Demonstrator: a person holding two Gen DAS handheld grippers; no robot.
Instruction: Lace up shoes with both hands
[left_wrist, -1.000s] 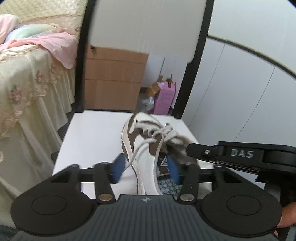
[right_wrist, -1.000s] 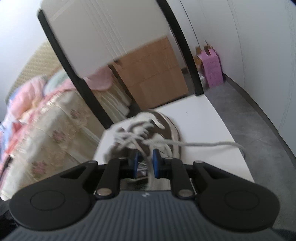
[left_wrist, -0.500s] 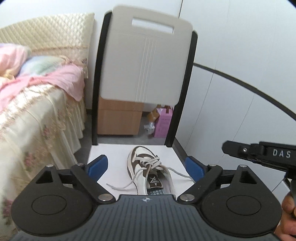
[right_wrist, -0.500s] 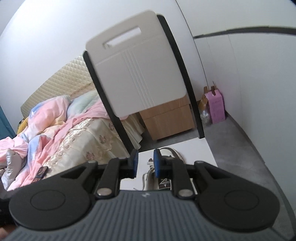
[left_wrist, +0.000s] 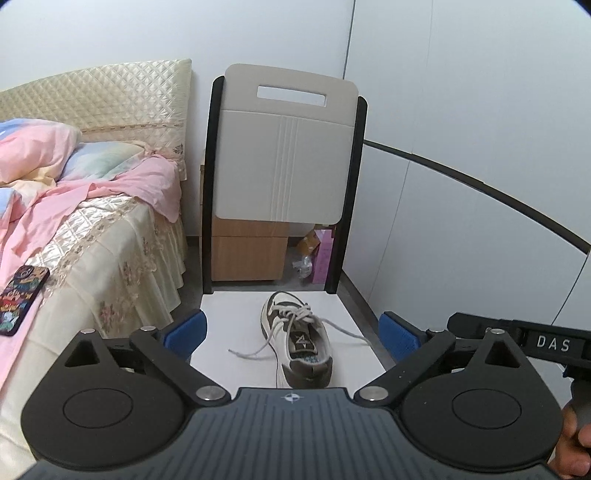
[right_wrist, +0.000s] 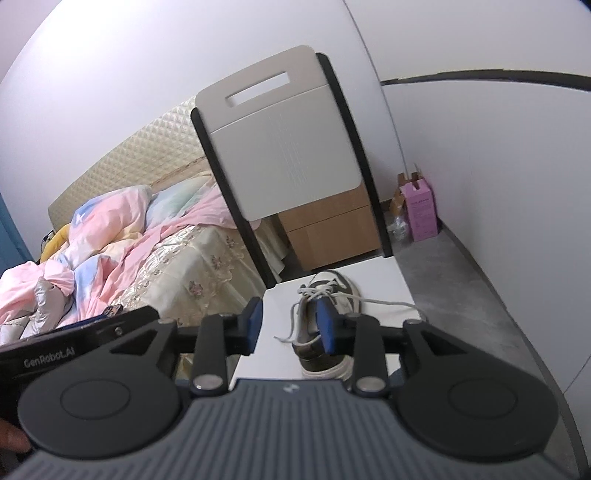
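A white and brown sneaker (left_wrist: 295, 339) lies on the white chair seat (left_wrist: 229, 325), toe toward the chair back. Its white laces are crossed over the tongue, and two loose ends (left_wrist: 251, 352) trail over the seat on either side. My left gripper (left_wrist: 292, 319) hovers well above and behind the shoe; its jaws are opening and stand wide with nothing between them. My right gripper (right_wrist: 290, 317) is also raised behind the sneaker (right_wrist: 341, 295), jaws opening, with nothing gripped. Its right pad hides part of the shoe. Each gripper's black body shows at the edge of the other's view.
The chair back (left_wrist: 284, 147) stands upright behind the seat. A bed (left_wrist: 110, 240) with pink bedding and a phone (left_wrist: 22, 299) lies at the left. A wooden cabinet (left_wrist: 243, 254) and a pink box (right_wrist: 423, 210) sit on the floor by the white wall.
Both grippers have pulled back and up from the shoe, which now looks small and far. Both sets of jaws have widened. The lace ends, stretched before, now lie slack on the seat.
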